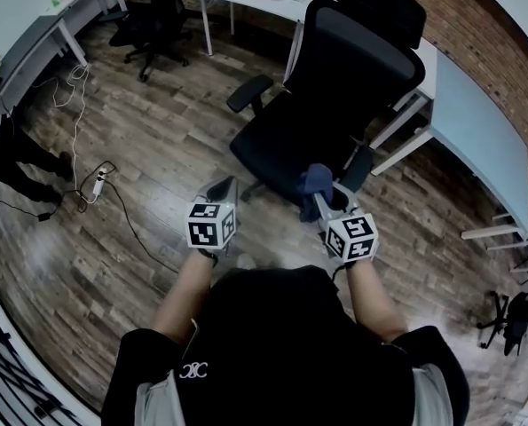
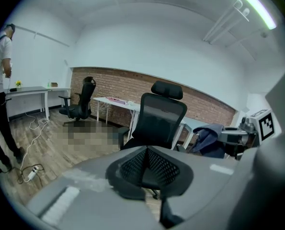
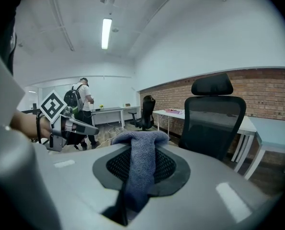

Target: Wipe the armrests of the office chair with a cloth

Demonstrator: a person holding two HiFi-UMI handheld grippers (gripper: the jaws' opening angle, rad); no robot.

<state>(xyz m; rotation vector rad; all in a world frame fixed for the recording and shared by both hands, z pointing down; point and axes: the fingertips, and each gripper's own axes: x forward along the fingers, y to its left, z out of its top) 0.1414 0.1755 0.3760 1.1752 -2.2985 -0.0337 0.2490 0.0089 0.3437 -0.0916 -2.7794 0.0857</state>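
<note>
While both grippers hang in front of the person's waist, nothing is actually touching the chair, so I'd call this the lining-up bit before any wiping.

Closest in, the right gripper [image 1: 324, 201] has its jaws clamped on a blue-grey cloth [image 3: 140, 157]. It's pinched around the middle, so a bunched end pokes up past the tips and the rest hangs down between them. Makes sense to hold it that way imo, since the puffy end is what would meet an armrest first. The left gripper [image 1: 221, 188] sits beside it, jaws pressed together with nothing in them. My guess is it's spare for now, maybe there to steady the chair.

Just past the cloth is the black office chair [image 1: 334, 87], turned so its seat faces the person. That puts one armrest [image 1: 359, 165] near the cloth and the other armrest [image 1: 248, 93] farther off to the left. I'd go for the near one first. If it rolls like most of these do, pushing too hard on that wood floor [image 1: 157, 202] could scoot it away.

Further back there are white desks [image 1: 472, 122] along a brick wall [image 1: 503, 34] and a second chair [image 1: 157, 16]. A power strip [image 1: 98, 185] lies on the floor with its cable, and another person [image 1: 15, 153] stands off to the left.
</note>
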